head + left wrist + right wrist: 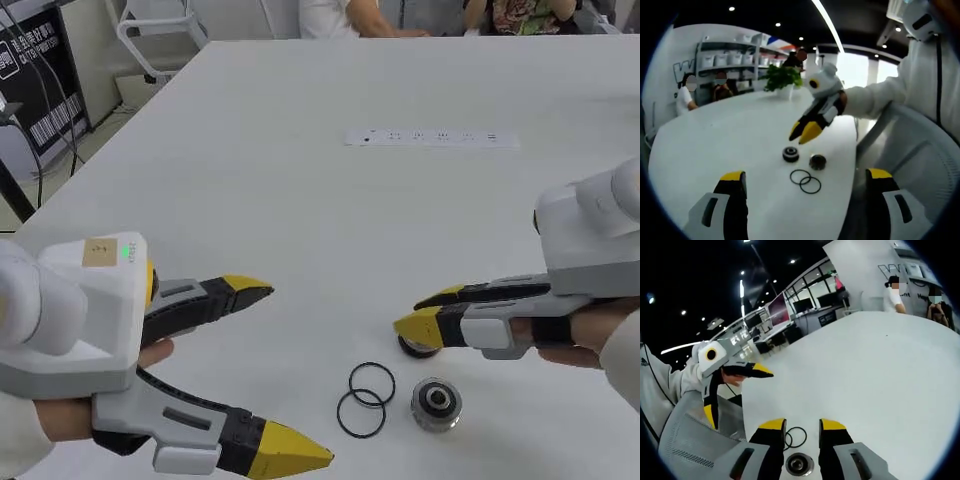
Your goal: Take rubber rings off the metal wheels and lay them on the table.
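Head view: left gripper point(292, 374) gapes empty; right gripper point(412, 313), narrowly parted, hovers over a wheel point(418, 347) beside two rings point(367, 398) on the desk point(300, 180). Rings look light, stretchy; pinch one at the wheel's rim.

A broad white tabletop point(280, 180) carries a flat white power strip point(432, 138) at one o'clock; a white tubular chair point(160, 25) stands at eleven.
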Demonstrator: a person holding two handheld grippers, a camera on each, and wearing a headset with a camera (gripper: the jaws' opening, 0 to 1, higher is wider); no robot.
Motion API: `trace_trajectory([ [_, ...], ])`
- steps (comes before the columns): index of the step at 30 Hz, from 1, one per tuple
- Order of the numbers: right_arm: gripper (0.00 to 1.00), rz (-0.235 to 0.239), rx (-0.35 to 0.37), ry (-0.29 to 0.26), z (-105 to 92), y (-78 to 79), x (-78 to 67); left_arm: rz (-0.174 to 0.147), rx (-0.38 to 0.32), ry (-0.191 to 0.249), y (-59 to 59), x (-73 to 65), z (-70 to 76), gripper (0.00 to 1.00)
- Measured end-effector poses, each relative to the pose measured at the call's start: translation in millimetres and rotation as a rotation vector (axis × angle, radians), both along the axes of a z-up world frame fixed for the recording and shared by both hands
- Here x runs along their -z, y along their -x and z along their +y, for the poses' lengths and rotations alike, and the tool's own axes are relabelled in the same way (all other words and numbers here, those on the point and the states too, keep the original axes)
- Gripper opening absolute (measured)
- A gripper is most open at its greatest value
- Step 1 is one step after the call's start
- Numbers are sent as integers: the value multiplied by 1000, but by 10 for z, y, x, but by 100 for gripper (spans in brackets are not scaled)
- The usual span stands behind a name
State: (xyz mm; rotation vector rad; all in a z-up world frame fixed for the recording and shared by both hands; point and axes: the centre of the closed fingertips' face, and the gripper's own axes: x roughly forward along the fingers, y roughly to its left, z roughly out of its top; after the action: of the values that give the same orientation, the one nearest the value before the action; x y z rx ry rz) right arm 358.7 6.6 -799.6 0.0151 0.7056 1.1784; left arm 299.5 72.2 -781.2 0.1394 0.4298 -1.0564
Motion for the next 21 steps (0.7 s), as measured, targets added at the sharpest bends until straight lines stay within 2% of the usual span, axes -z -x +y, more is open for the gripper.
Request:
trace_trajectory([
  [4, 26, -10, 12, -2, -48, -28, -27, -3, -9, -14, -11, 2, 24, 100],
  [10, 31, -32, 5, -24, -129, -32, -115, -13, -36, -11, -51, -56, 62, 100],
  [13, 34, -49, -14, -30, -166, -8, -135, -43, -43, -24, -65, -128, 65, 100],
  [21, 47, -105, -49, -16, -312, 10, -121, -64, -25, -29, -96, -329, -10, 100],
])
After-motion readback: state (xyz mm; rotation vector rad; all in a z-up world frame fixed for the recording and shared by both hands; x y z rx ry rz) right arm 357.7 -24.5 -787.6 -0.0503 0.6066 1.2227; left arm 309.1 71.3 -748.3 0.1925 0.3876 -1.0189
